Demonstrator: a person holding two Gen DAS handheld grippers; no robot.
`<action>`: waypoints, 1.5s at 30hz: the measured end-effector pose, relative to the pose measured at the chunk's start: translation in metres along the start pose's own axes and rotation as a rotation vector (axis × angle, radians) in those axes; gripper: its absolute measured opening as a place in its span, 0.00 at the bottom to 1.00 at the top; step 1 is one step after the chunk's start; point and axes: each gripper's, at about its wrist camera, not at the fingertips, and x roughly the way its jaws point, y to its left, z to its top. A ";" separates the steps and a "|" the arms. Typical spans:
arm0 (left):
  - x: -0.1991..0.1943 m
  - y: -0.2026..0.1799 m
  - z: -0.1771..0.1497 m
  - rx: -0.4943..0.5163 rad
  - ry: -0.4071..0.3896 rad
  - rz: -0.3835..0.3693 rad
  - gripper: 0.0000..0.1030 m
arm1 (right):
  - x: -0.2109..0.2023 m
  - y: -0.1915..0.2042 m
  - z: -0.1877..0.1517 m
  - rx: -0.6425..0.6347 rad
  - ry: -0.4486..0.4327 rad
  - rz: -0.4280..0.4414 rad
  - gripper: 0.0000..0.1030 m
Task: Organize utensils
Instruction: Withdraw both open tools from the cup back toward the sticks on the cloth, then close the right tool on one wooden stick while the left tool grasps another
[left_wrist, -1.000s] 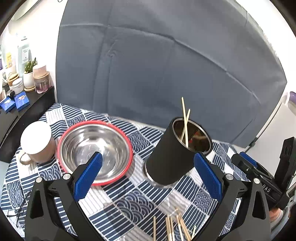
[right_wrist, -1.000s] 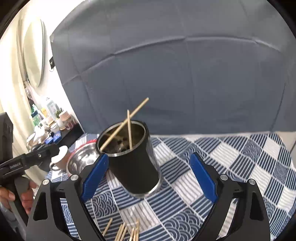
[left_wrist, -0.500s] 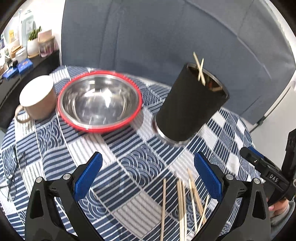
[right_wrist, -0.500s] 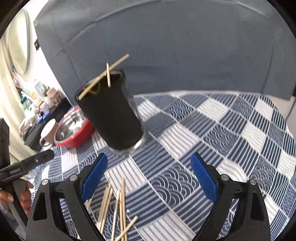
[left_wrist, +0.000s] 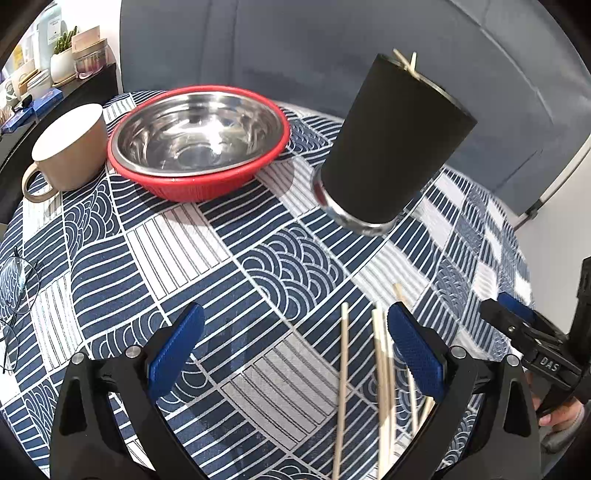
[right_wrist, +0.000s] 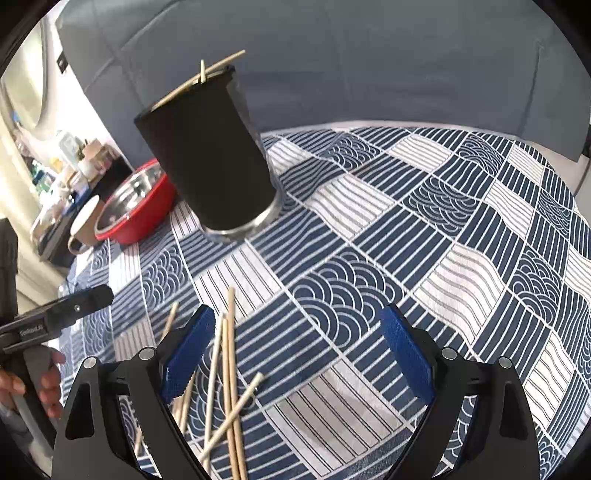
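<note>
Item: loose wooden chopsticks (right_wrist: 229, 373), a scattered bundle lying flat on the patterned tablecloth (right_wrist: 424, 236), some crossing one another; the exact count cannot be told.

Location: near edge of the table, in front of the black cup (right_wrist: 207, 155). In the right wrist view they lie under and just beside that gripper's left finger; in the left wrist view, chopsticks (left_wrist: 380, 373) sit beside its right finger.

Already stowed: at least 2 sticks stand in the cup, tips showing above the rim.

Left gripper (left_wrist: 295, 354): spread wide, holding nothing, low over the cloth.

Right gripper (right_wrist: 297, 354): spread wide, holding nothing, low over the cloth.

Handling, by judgement: light, stiff, thin and smooth; likely to roll or pivot if pinched off-centre. The soft cloth gives little clearance under a flat stick, so the pads may scrape fabric.

Suggested hold: across the shaft near its middle, on a stick lying free at the edge of the pile, or on a raised end where 1 crosses another.

Risk: a crossed neighbour may be dragged along; the cup could tip if struck on insertion.

Nearby: steel bowl in red rim (left_wrist: 199, 136), beige mug (left_wrist: 68, 151).
</note>
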 end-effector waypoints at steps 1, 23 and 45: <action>0.003 -0.001 -0.001 0.003 0.009 0.005 0.94 | 0.001 0.000 -0.002 -0.003 0.007 -0.001 0.84; 0.042 -0.030 -0.039 0.208 0.150 0.145 0.94 | 0.027 0.011 -0.037 -0.006 0.197 -0.073 0.69; 0.033 -0.023 -0.042 0.159 0.163 0.220 0.75 | 0.007 -0.025 -0.055 0.259 0.315 -0.019 0.33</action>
